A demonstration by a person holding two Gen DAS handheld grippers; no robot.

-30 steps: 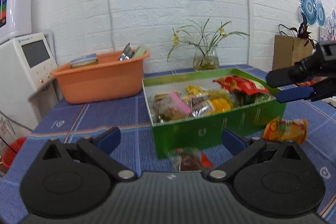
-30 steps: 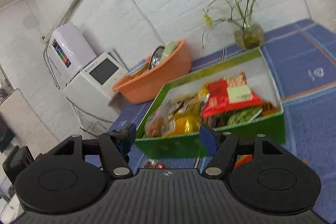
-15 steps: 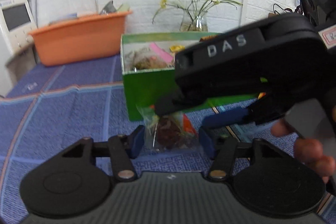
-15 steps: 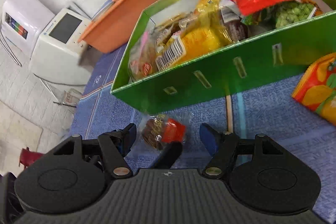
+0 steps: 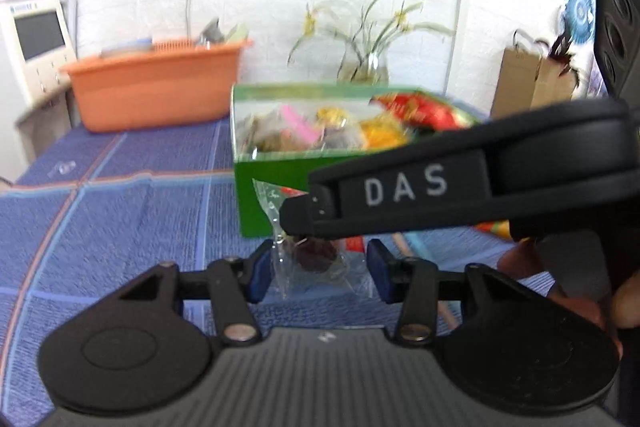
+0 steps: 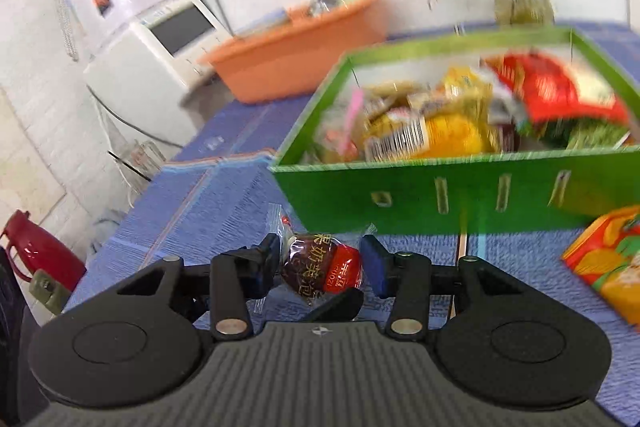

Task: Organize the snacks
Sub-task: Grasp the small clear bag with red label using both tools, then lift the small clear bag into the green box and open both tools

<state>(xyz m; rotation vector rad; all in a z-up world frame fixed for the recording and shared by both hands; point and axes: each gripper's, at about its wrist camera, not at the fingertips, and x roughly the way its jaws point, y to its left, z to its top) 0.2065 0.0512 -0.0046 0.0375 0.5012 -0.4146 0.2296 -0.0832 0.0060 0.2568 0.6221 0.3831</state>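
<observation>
A small clear-wrapped brown and red snack packet (image 6: pixel 320 269) lies on the blue tablecloth just in front of the green snack box (image 6: pixel 460 191). My right gripper (image 6: pixel 320 267) is open with its blue pads either side of the packet, close to it. My left gripper (image 5: pixel 316 269) is open too, and the same packet (image 5: pixel 314 255) sits between its pads. The right gripper's black body (image 5: pixel 460 183) crosses the left wrist view above the packet. The green box (image 5: pixel 272 183) is full of several snack bags.
An orange and yellow snack bag (image 6: pixel 608 259) lies on the cloth right of the box. An orange plastic basin (image 5: pixel 156 87) stands back left, a glass vase with flowers (image 5: pixel 364 67) behind the box, a white appliance (image 6: pixel 160 67) off the table's left.
Both grippers have come down and forward onto the small packet and narrowed their opening around it. The right gripper now crosses in front of the left camera.
</observation>
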